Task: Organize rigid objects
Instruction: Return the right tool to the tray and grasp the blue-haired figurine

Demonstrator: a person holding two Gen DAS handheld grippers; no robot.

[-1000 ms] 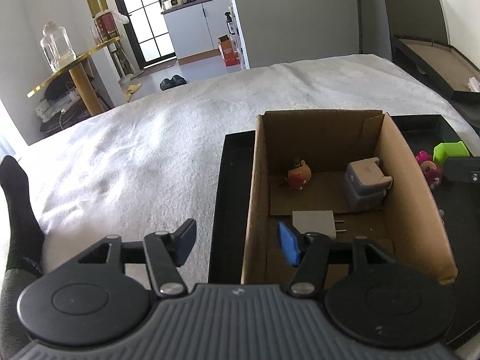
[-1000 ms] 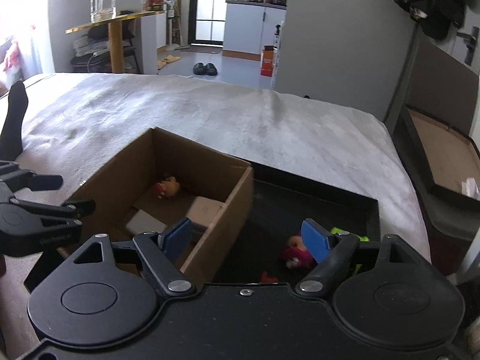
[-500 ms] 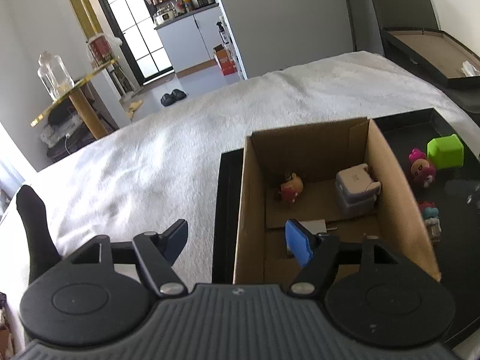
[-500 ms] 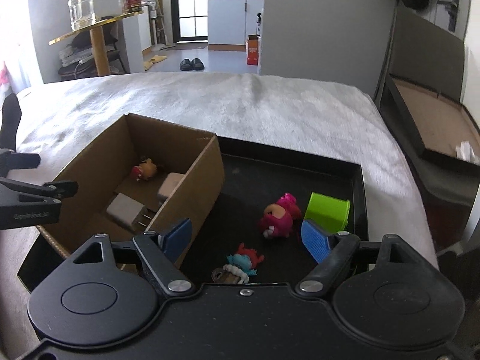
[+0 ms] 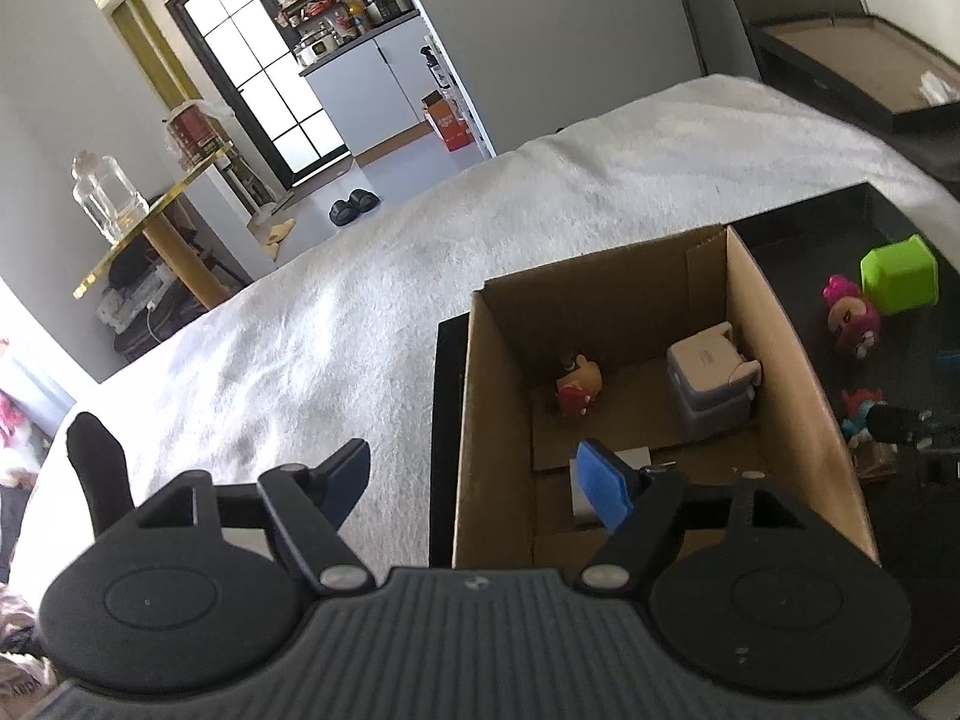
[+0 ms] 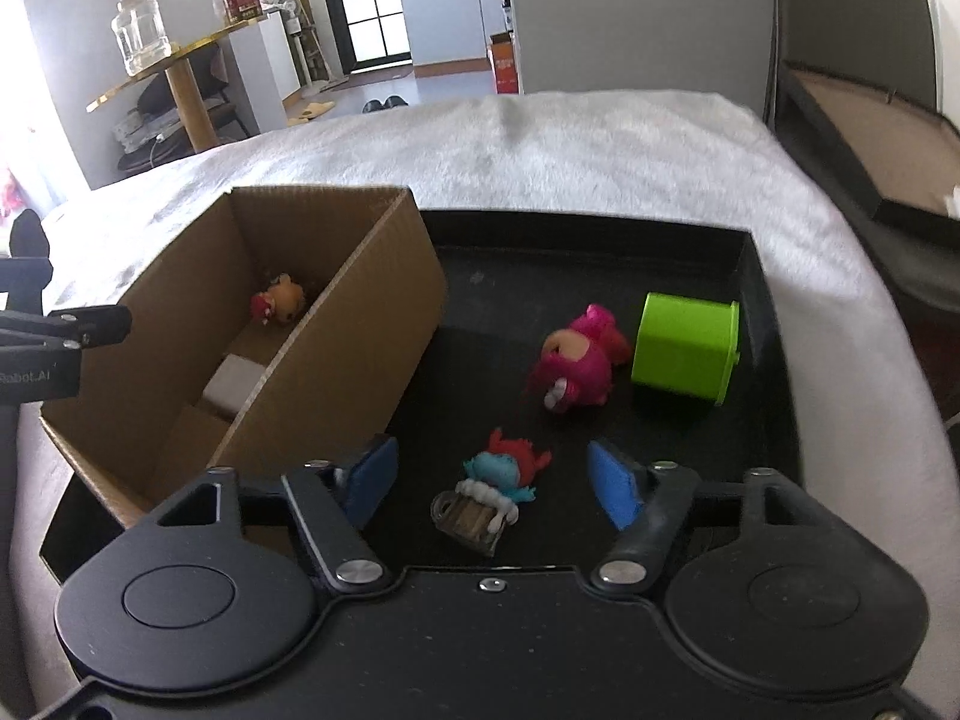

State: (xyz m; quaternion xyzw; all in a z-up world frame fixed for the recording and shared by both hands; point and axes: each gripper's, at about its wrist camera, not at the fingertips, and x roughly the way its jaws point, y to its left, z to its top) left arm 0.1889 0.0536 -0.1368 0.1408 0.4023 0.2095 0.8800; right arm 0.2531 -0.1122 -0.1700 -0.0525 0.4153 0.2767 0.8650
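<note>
A cardboard box stands in a black tray. It holds an orange-red figurine, a grey-white block toy and a white adapter. On the tray lie a blue-red figurine on a brown base, a pink figurine and a green cube. My right gripper is open, its fingers either side of the blue-red figurine. My left gripper is open and empty over the box's near-left wall.
The tray rests on a white fluffy bedspread. A gold side table with a glass jar stands at the far left. A dark framed board leans at the right. A black sock lies at the left.
My right gripper has moved right and down, from over the box to over the blue-red figurine. My left gripper has risen and drawn back a little. Both stay open.
</note>
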